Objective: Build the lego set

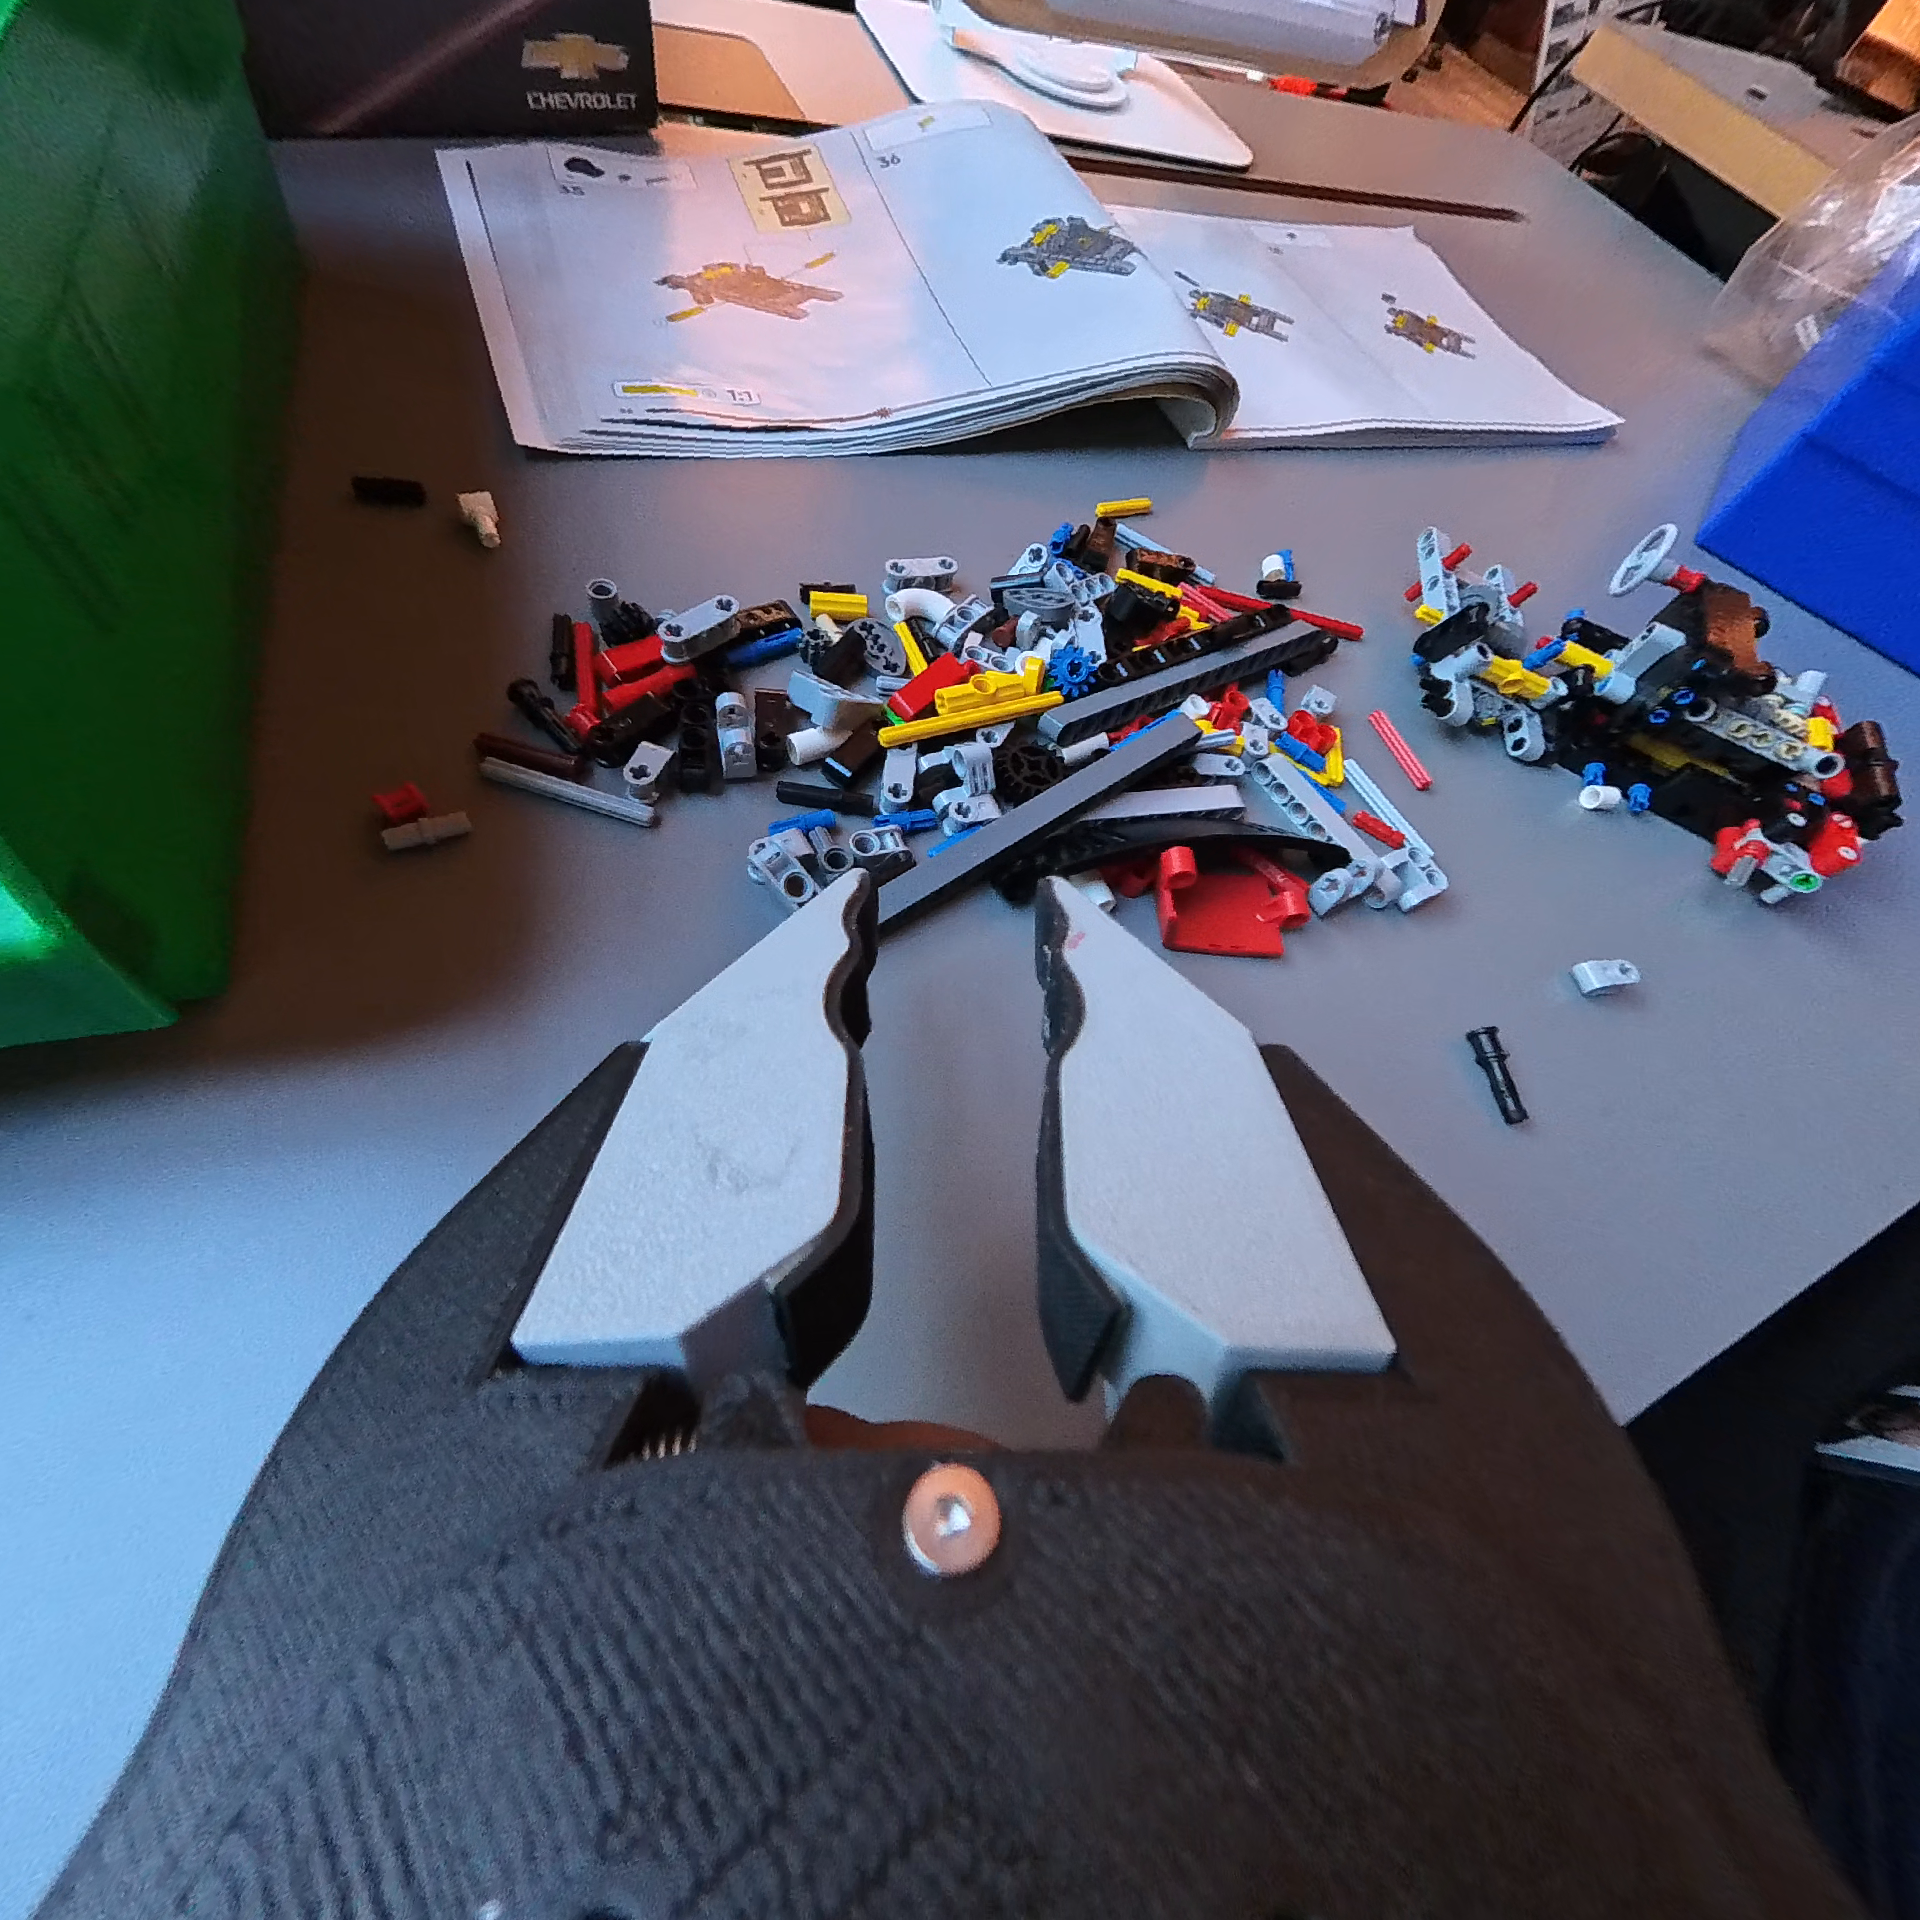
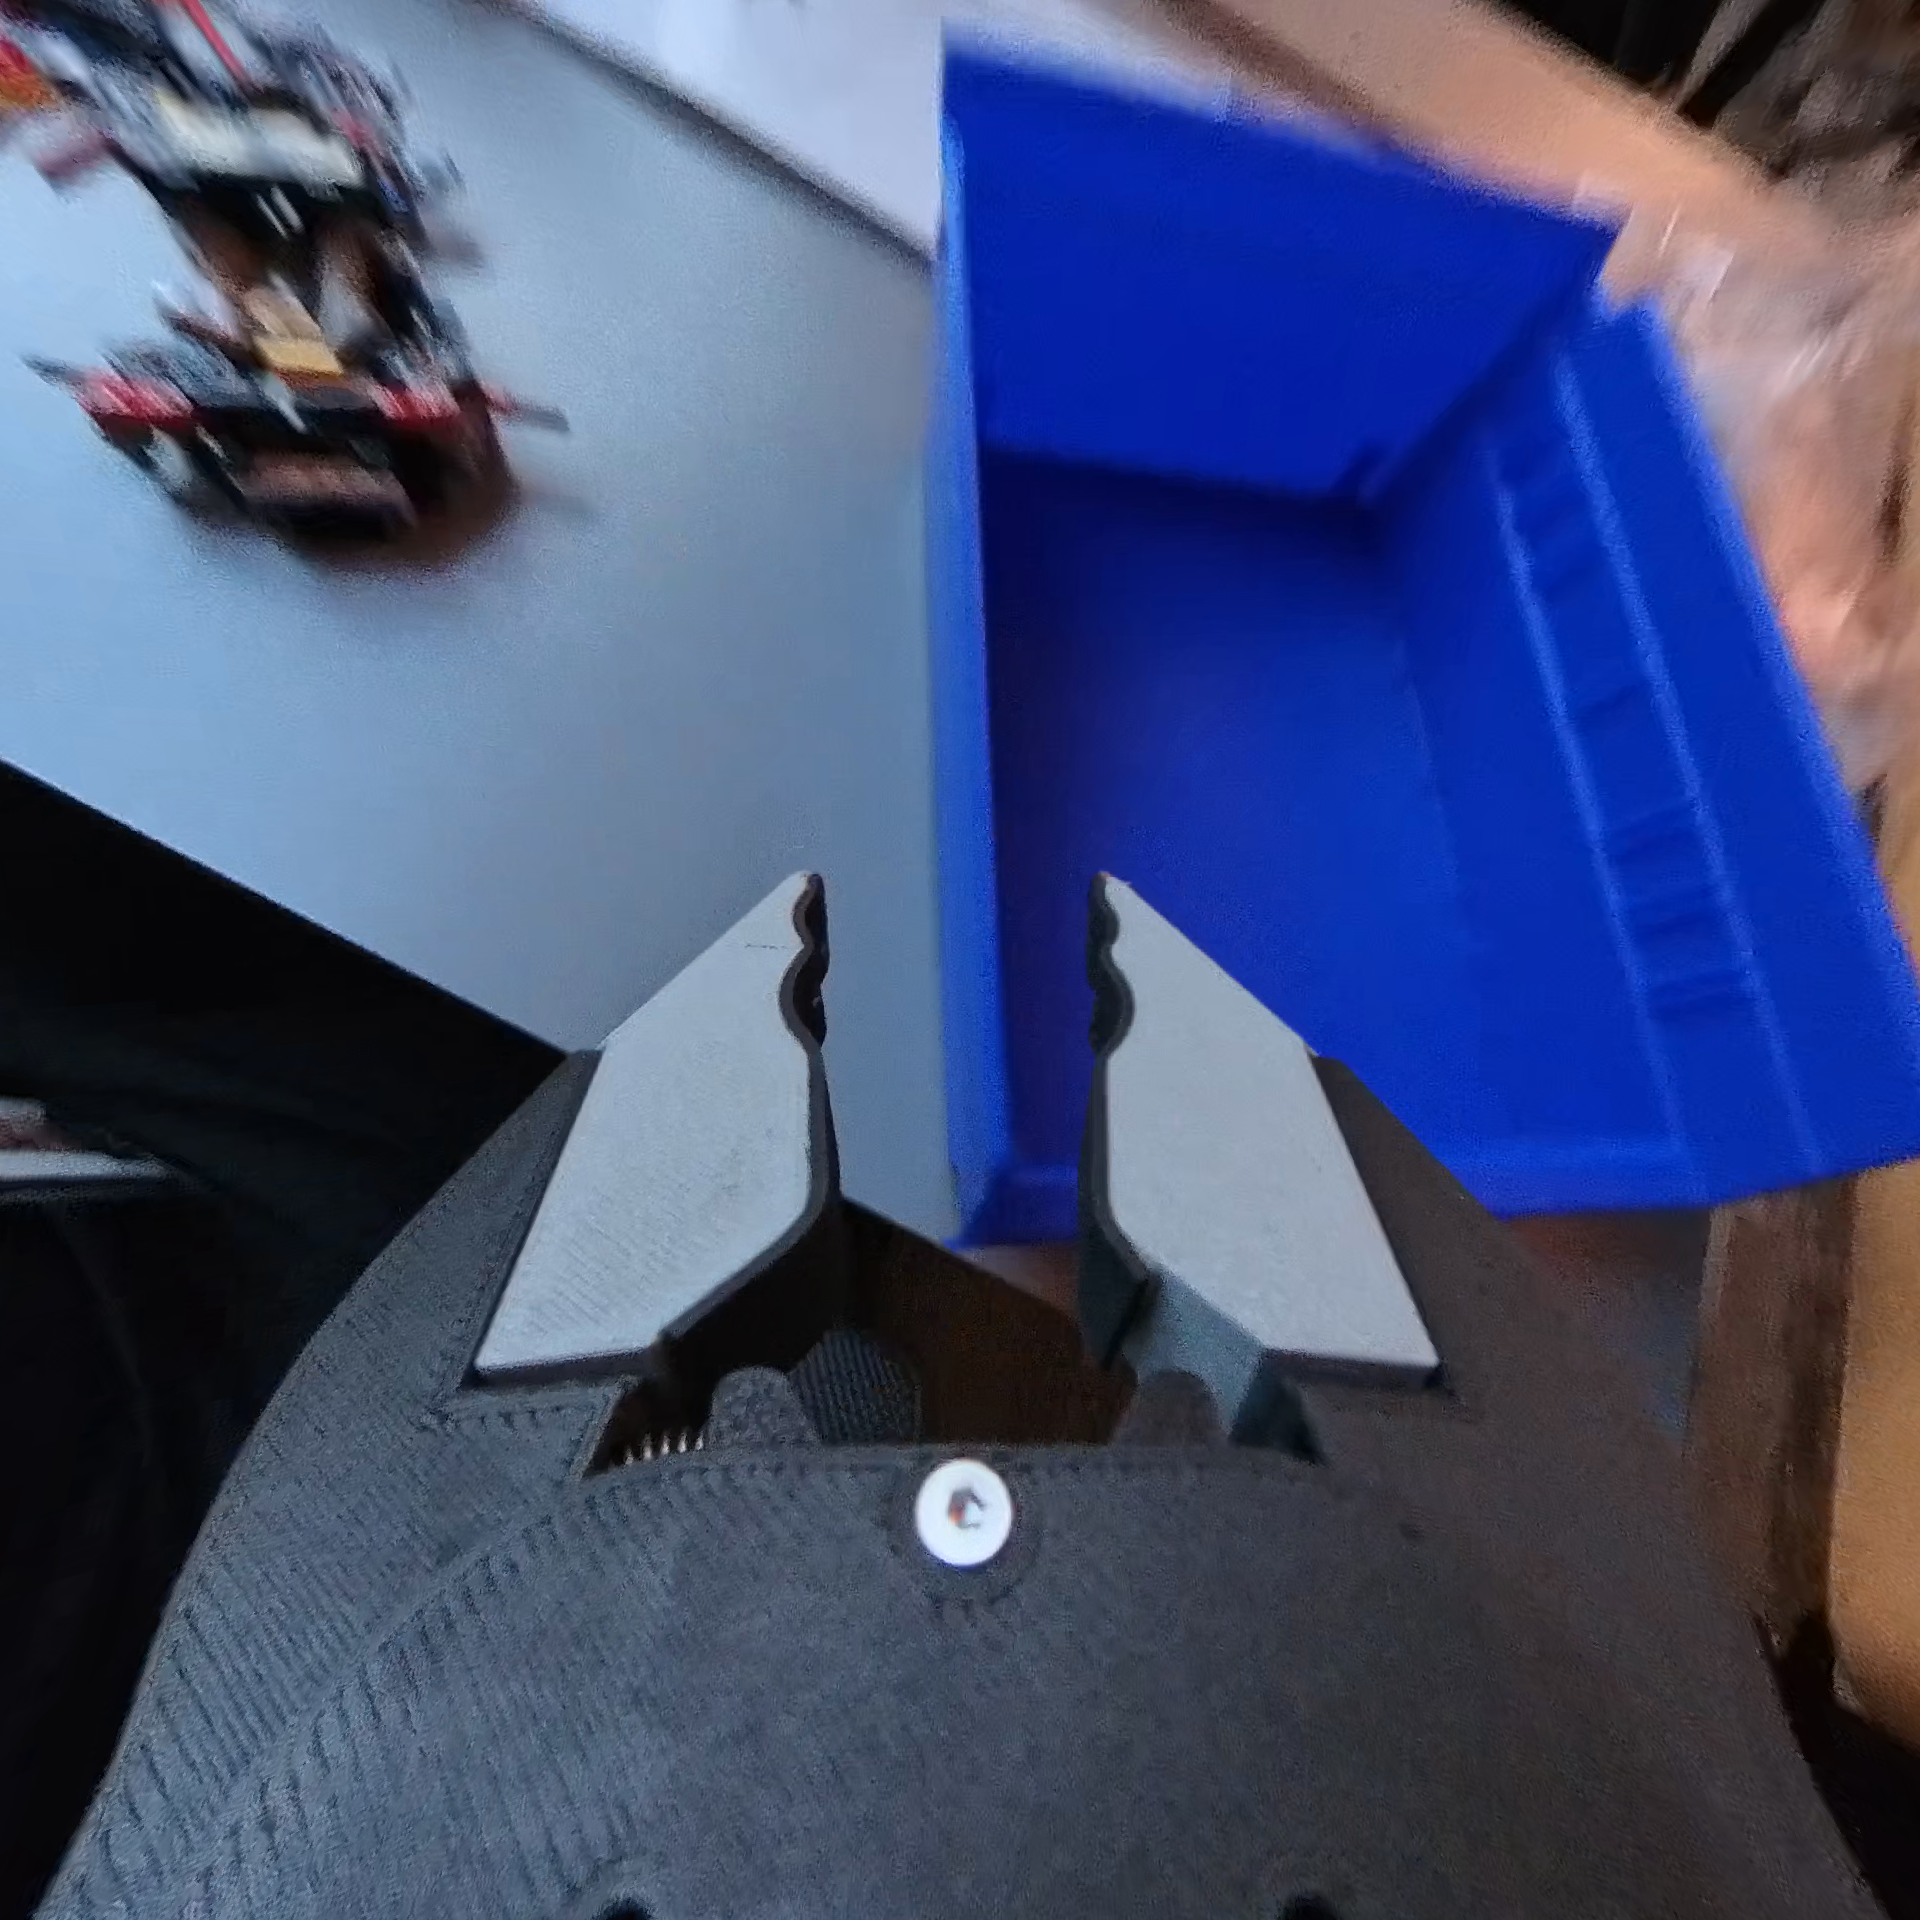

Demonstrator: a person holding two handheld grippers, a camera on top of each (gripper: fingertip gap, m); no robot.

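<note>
Grey beam (image 1: 1039,821) atop mixed brick pile (image 1: 935,707), left gripper (image 1: 951,904) near

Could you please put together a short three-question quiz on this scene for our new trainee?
1. True or false: the left gripper holds a red panel.
2. Which colour is the bin below the right gripper? A green, B blue, C yellow.
3. What lies open on the table beyond the pile of building pieces?

Key
1. False: its fingers stand apart with nothing between them, just short of a long dark grey beam.
2. B; the fingers straddle its near wall without touching.
3. An instruction booklet.
</note>
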